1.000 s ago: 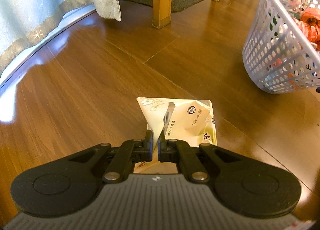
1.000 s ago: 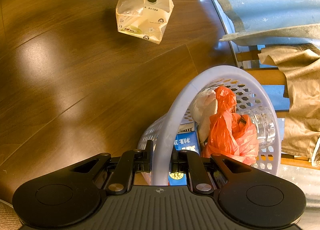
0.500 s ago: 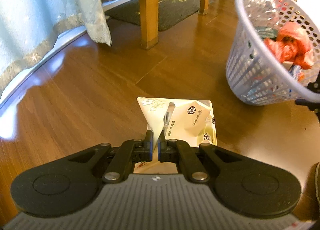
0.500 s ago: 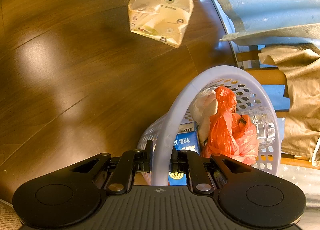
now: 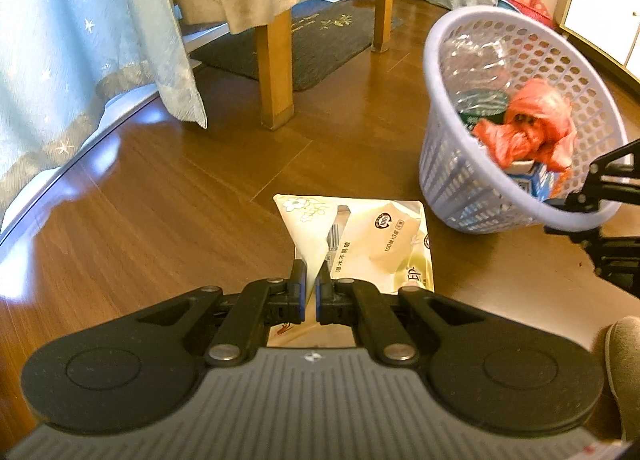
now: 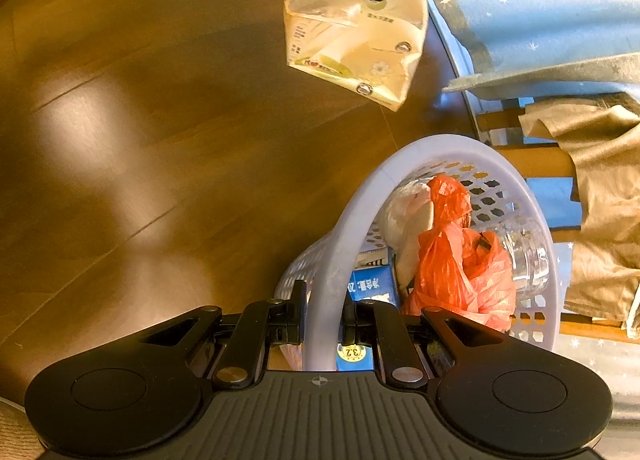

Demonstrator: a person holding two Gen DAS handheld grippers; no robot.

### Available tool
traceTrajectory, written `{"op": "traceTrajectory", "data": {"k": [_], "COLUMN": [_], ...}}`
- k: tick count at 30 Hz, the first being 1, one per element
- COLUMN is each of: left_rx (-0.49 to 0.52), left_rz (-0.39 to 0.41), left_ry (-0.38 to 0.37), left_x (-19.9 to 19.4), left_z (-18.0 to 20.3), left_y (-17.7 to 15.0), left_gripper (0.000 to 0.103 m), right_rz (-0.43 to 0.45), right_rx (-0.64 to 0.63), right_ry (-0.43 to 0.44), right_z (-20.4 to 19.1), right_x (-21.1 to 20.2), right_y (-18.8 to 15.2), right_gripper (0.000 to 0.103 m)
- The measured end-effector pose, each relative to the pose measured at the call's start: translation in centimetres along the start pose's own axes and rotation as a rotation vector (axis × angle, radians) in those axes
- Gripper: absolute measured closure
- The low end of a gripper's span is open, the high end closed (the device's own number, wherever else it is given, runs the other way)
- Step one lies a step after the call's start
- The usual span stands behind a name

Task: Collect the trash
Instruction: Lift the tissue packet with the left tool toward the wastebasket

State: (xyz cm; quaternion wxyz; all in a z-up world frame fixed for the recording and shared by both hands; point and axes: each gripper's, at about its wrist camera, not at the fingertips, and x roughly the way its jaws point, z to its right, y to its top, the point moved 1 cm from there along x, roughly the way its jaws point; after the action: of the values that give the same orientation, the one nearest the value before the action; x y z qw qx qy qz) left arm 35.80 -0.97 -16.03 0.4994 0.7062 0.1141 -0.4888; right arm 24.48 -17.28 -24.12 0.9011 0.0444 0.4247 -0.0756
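Where the left wrist view looks down, the left gripper (image 5: 307,289) clamps an empty tissue wrapper (image 5: 360,244) hanging clear of the wooden floor (image 5: 160,196), not yet over the laundry-style basket (image 5: 452,180); the wrapper's near end is hidden. In the right wrist view, the right gripper (image 6: 323,314) clamps the basket rim, an orange bag (image 6: 456,260) and clear bottle (image 6: 524,248) already inside; deeper contents are unclear.

The wood floor (image 5: 168,196) is glossy, throwing back light. The perforated basket (image 5: 448,164) is smooth plastic; the crumpled wrapper (image 5: 372,236) at six o'clock from it is shiny film. The curtain (image 5: 80,40) is matt cloth.
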Motion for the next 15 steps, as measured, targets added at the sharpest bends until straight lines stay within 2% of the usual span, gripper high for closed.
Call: {"op": "traceTrajectory", "data": {"k": [15], "left_rx": [0.043], "left_rz": [-0.013], "left_ry": [-0.004], "left_x": [-3.4], "left_z": [0.1], "left_y": [0.6], "left_gripper": [0.101], "right_rz": [0.038], "right_rx": [-0.001], "right_ry": [0.033], "right_z": [-0.3], "right_x": [-1.2], "right_y": [1.1], "right_gripper": [0.093]}}
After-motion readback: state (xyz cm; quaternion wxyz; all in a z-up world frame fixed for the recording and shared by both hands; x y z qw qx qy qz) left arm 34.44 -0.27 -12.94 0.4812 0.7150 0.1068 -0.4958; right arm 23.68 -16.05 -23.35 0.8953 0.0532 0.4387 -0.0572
